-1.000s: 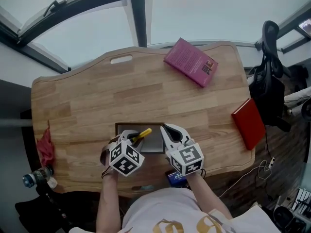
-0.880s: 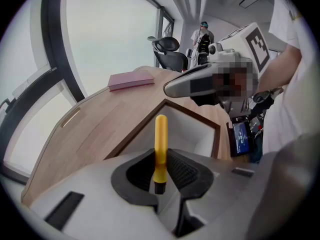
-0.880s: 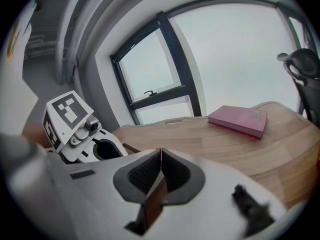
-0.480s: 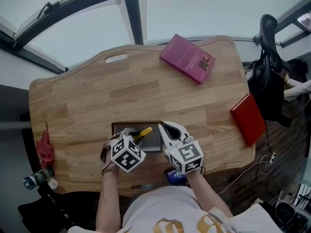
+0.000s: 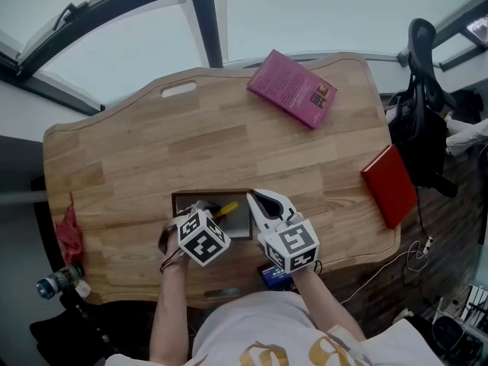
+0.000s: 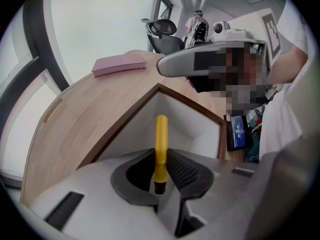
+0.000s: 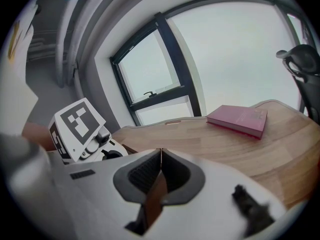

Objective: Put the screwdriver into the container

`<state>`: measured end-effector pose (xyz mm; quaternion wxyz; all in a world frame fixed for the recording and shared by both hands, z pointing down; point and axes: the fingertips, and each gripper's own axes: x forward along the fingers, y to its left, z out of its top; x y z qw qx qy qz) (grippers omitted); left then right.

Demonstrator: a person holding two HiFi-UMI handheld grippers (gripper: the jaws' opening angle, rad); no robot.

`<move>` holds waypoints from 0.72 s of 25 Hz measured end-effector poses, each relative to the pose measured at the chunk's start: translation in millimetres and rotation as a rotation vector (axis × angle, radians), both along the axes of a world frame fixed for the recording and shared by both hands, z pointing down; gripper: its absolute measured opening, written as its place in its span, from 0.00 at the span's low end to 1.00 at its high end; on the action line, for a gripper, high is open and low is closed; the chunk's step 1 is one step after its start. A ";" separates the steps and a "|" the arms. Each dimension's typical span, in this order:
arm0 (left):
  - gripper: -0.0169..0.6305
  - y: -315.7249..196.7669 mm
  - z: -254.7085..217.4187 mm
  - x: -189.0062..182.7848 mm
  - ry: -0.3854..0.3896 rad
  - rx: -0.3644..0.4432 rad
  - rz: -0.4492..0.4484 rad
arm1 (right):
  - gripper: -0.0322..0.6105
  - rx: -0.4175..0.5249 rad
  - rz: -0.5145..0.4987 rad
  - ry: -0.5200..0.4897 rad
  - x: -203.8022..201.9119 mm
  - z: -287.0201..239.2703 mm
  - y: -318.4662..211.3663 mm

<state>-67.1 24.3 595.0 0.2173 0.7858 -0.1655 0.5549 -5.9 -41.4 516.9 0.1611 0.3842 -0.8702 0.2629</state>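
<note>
**Screwdriver over the box: lower it, then release**

The left gripper (image 6: pixel 160 176) pinches the yellow screwdriver (image 6: pixel 161 131) near its dark end. The yellow length stands out past the jaws, over the white inside of the container (image 6: pixel 192 104). The container sits by the near edge of the worktop (image 5: pixel 152 151), a little left of the middle. The right gripper (image 7: pixel 161 170) is pressed together on the container's thin brown wall at its right side, which should steady it.

The screwdriver is best brought low inside the walls and laid nearly flat before the jaws spread, so it neither bounces nor leans on the rim. Whether it touches the bottom yet I cannot tell. The right gripper is just beside, so the release needs to stay clear of it.

The left gripper points steeply down into the container. The right one points forward at a shallower tilt. Both forearms come in over the near edge, close together.
</note>
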 end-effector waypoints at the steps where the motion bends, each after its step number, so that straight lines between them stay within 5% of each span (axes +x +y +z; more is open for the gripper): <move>1: 0.15 0.2 1.5 0.1 -0.004 -0.005 -0.001 | 0.10 0.001 -0.001 -0.003 -0.1 -0.7 -0.2; 18: 0.15 0.6 25.4 0.6 -0.067 -0.090 -0.002 | 0.10 0.002 0.005 -0.016 5.5 -1.9 -2.4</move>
